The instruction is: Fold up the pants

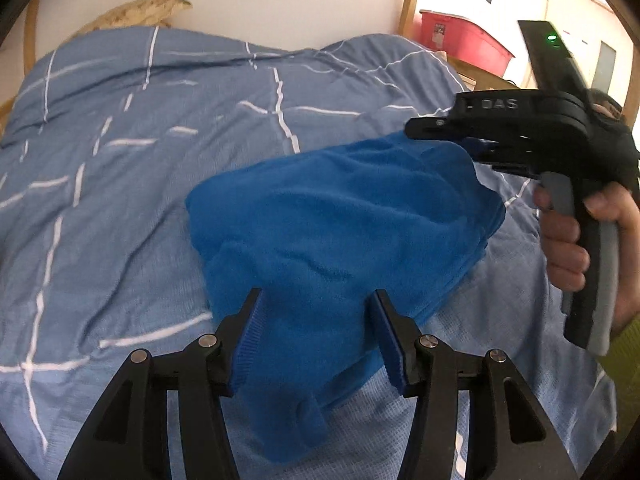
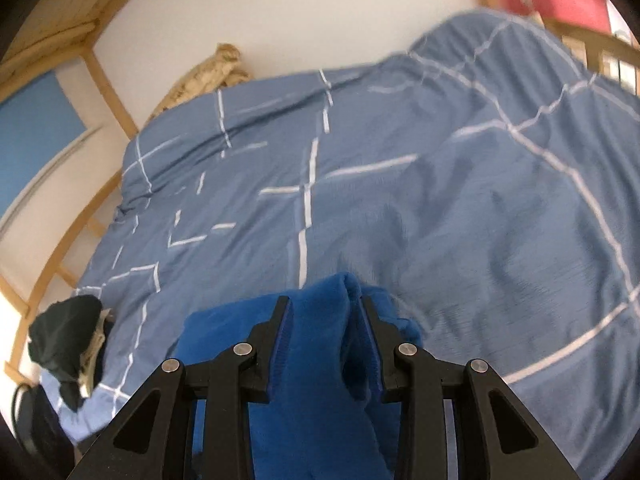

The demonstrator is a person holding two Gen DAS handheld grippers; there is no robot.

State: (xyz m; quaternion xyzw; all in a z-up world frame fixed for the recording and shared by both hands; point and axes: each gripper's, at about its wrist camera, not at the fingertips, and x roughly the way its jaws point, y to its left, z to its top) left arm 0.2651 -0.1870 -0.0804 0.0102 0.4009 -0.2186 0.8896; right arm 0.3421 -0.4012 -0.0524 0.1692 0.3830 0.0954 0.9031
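While the blue pants (image 1: 340, 232) lie bunched on the bed (image 1: 120, 152), right claw (image 2: 325, 340) is clenched on a raised fold, likely to carry it over, and left claw (image 1: 318, 336) hangs released above the near edge.

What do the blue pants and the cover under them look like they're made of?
Blue pants: probably fleece or terry, matte, with a fuzzy nap and soft thick folds. Duvet cover: looks like thin woven cotton, matte, creasing finely, with white printed lines. Neither can be confirmed by sight.
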